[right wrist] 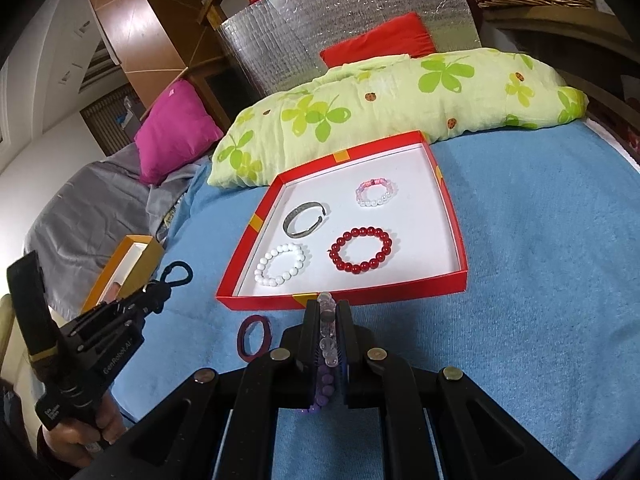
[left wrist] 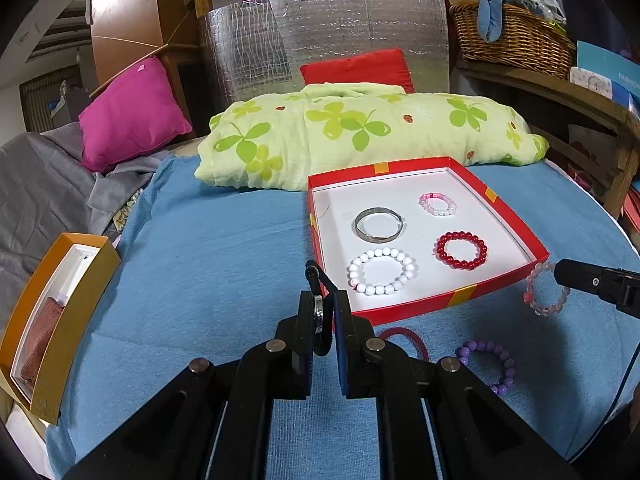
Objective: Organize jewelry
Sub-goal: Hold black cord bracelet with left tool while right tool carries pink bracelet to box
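A red tray [left wrist: 420, 308] [right wrist: 340, 298] with a white floor lies on the blue cloth. It holds a silver bangle [left wrist: 378, 226] [right wrist: 306, 220], a white bead bracelet [left wrist: 382, 272] [right wrist: 280, 266], a red bead bracelet [left wrist: 462, 250] [right wrist: 362, 250] and a small pink-and-white one [left wrist: 438, 204] [right wrist: 376, 192]. My left gripper [left wrist: 322, 300] [right wrist: 154, 296] is shut on a black cord bracelet [left wrist: 318, 312] [right wrist: 176, 272], just left of the tray's near corner. My right gripper [right wrist: 326, 308] [left wrist: 560, 272] is shut on a pale pink bead bracelet [right wrist: 326, 320] [left wrist: 544, 292] by the tray's near edge. A purple bead bracelet [left wrist: 492, 364] and a dark red band [left wrist: 404, 340] [right wrist: 254, 336] lie on the cloth.
An orange box [left wrist: 76, 320] [right wrist: 132, 264] sits at the cloth's left edge. A clover-print pillow [left wrist: 360, 132] [right wrist: 380, 96] lies right behind the tray, with a magenta cushion [left wrist: 132, 116] and grey blanket to the left. A wicker basket [left wrist: 516, 36] stands on a shelf at right.
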Tool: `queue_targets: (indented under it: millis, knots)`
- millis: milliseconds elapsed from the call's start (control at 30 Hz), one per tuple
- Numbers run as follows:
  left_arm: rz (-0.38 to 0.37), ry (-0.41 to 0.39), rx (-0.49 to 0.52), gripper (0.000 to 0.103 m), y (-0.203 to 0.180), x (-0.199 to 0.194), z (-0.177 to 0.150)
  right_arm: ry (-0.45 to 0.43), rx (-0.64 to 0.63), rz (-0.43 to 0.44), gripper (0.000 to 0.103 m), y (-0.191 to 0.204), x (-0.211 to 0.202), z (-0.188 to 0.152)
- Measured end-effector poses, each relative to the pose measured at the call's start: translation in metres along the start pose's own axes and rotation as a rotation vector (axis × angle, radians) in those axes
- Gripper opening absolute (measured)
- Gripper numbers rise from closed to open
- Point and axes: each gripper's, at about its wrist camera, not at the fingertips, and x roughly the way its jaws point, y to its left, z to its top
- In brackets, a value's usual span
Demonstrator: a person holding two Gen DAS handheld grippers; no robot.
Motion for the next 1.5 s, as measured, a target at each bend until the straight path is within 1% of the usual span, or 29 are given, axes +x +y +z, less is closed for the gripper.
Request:
queue_targets:
  millis: [233, 667, 967, 1300, 1500]
  knots:
    - [-0.001, -0.002, 0.001, 0.01, -0.0003, 0.0, 0.0011, -0.01, 0.005, 0.0, 0.009, -0.001, -0.002, 0.0022]
    - [0.003, 0.001, 0.0, 0.01, 0.0, 0.0007, 0.0012, -0.004, 0.009, 0.007, 0.009, -0.0012, 0.0, 0.0022]
    - [0.007, -0.002, -0.015, 0.01, 0.0051, 0.0015, 0.0019, -0.007, 0.007, 0.004, 0.009, -0.0011, 0.0001, 0.0026]
    - [0.016, -0.009, -0.023, 0.01, 0.0066, 0.0014, 0.0012, -0.039, 0.039, 0.005, 0.009, -0.0087, -0.0048, 0.0085]
    - [0.021, -0.012, -0.023, 0.01, 0.0064, 0.0005, 0.0016, -0.049, 0.037, 0.005, 0.009, -0.0091, -0.0084, 0.0083]
